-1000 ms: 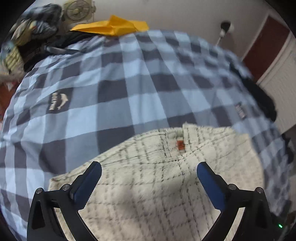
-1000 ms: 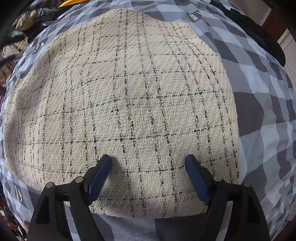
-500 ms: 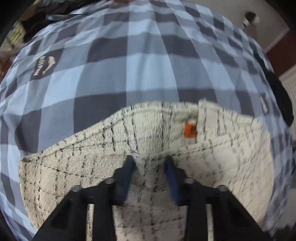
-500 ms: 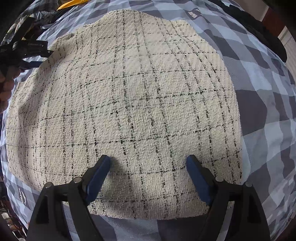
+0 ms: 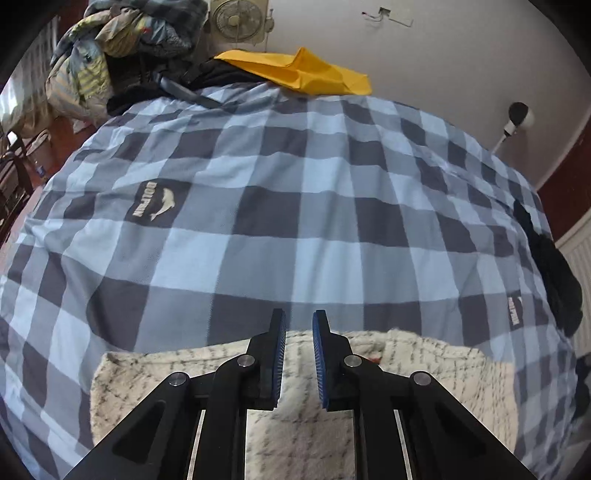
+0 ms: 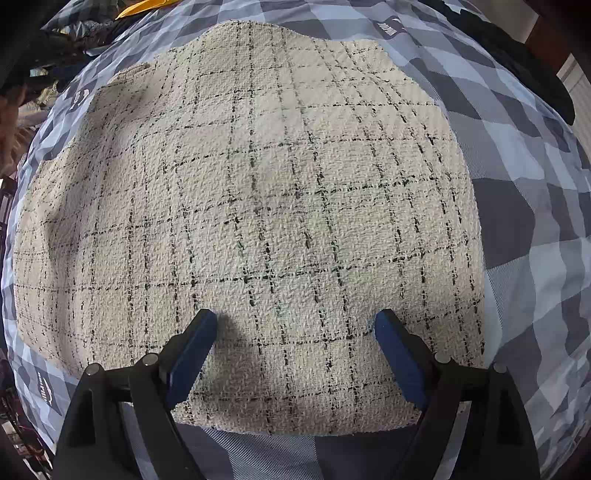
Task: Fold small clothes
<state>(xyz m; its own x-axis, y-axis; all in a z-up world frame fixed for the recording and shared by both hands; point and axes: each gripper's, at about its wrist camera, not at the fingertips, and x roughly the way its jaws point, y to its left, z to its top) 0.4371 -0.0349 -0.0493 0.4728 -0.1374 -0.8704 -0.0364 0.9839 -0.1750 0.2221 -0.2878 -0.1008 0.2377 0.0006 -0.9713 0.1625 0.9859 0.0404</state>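
Observation:
A cream tweed garment [image 6: 258, 206] with thin black check lines lies flat on the blue checked bedspread [image 6: 528, 240]. My right gripper [image 6: 293, 328] is open, its blue pads resting on the garment's near edge. In the left wrist view the garment [image 5: 424, 376] shows at the bottom, with an orange tag partly hidden behind a finger. My left gripper [image 5: 298, 325] is raised above the garment's far edge with its jaws nearly closed, a narrow gap between the pads and nothing between them.
A yellow cloth [image 5: 306, 72] and a pile of clothes [image 5: 122, 48] lie at the far end of the bed [image 5: 295, 206]. A dark garment [image 5: 554, 273] lies at the right edge. A fan [image 5: 234, 16] and a white lamp [image 5: 517, 118] stand by the wall.
My left gripper closed over the garment's top edge near the orange tag, then lifted and tilted up, so more of the room shows. The right gripper stayed open in place.

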